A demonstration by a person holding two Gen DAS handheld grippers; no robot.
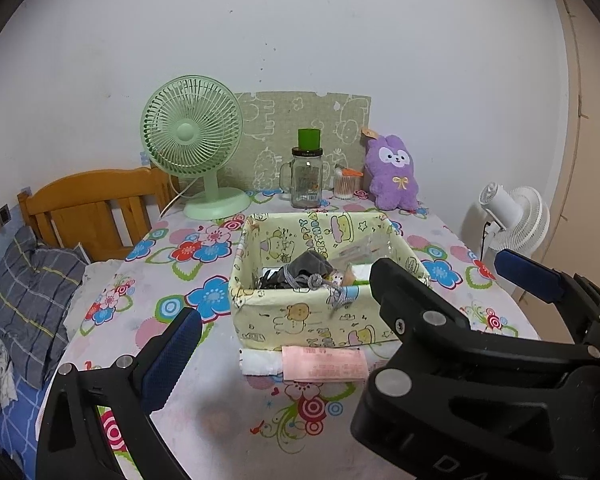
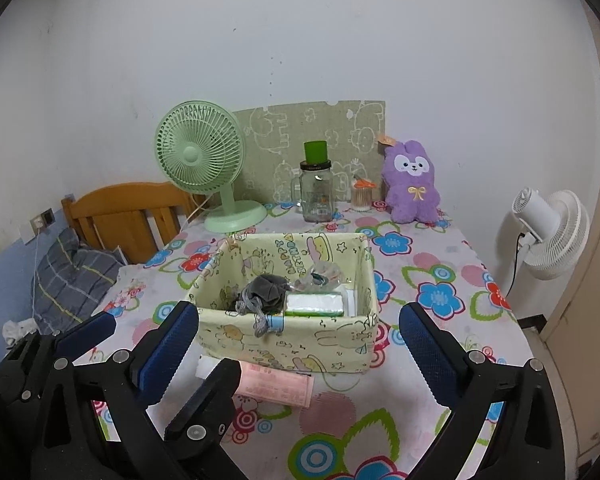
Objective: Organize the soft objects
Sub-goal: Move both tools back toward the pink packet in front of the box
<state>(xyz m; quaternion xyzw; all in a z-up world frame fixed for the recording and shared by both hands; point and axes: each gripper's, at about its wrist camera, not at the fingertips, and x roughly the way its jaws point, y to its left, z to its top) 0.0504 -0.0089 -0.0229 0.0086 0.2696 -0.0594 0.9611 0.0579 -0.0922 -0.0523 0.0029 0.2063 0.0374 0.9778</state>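
Observation:
A yellow cartoon-print fabric box [image 1: 300, 320] [image 2: 292, 344] stands mid-table. Inside lie a grey drawstring pouch [image 1: 308, 268] [image 2: 265, 290], a green-and-white tissue pack [image 2: 315, 304] and a clear plastic wrapper [image 2: 320, 274]. A pink packet [image 1: 324, 364] [image 2: 278, 390] and a white folded cloth [image 1: 260, 362] lie on the table against the box's near side. A purple plush bunny [image 1: 392, 174] [image 2: 412, 182] sits at the back right. My left gripper [image 1: 352, 292] is open and empty, just short of the box. My right gripper [image 2: 300, 344] is open and empty, its fingers either side of the box front.
The floral tablecloth [image 1: 204, 412] [image 2: 420, 280] covers the table. At the back stand a green desk fan [image 1: 196, 148] [image 2: 204, 164], a glass jar with green lid [image 1: 306, 174] [image 2: 316, 184] and a cotton-swab cup [image 1: 346, 186]. A bed with a pillow [image 1: 32, 292] lies left; a white floor fan [image 2: 548, 236] stands right.

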